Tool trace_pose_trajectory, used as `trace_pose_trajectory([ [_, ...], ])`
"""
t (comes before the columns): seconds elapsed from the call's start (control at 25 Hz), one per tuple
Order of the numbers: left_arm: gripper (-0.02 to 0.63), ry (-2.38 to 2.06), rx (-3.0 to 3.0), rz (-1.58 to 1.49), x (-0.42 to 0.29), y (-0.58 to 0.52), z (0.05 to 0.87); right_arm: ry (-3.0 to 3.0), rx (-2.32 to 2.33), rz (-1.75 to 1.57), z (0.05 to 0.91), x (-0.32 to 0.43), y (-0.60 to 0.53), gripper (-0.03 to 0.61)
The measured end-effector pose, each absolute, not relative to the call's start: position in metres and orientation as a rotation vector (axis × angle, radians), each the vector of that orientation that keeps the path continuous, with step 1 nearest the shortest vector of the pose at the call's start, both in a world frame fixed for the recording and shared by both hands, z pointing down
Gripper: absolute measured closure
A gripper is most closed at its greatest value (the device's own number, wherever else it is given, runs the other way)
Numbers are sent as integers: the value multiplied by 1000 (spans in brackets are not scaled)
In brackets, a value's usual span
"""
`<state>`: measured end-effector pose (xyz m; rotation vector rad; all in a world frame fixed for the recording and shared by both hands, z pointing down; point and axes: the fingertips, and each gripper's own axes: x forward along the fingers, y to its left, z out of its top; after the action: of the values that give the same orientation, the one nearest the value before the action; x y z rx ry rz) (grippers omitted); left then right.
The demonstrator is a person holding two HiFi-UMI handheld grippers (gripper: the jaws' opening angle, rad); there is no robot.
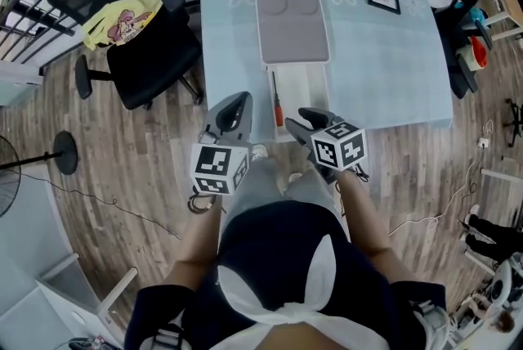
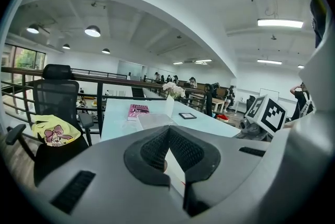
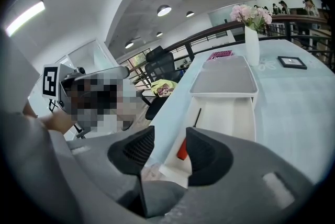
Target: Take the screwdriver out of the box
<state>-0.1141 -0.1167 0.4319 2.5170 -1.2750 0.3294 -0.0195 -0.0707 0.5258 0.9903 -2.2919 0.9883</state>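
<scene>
A thin screwdriver with a red handle and black shaft (image 1: 278, 105) is seen lying along the left side of the open white box (image 1: 312, 87), mid-frame in the head view. Just below the box, the right gripper (image 3: 170, 140) is held wide open, with nothing gripped. The left gripper (image 2: 168, 133) is closed on nothing, at the box's lower left.

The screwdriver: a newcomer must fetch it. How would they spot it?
On the pale blue table, a white box sits at the near edge, its open half nearest. The screwdriver lies along that half's left wall, alone inside: thin black shaft, red handle.
</scene>
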Motion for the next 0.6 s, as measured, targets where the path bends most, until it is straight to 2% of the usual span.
trace_pose_trajectory([
  [0.6,597,-1191,2481,408,-84,-136,467,-2199,818,1044,569,-22,-85,391],
])
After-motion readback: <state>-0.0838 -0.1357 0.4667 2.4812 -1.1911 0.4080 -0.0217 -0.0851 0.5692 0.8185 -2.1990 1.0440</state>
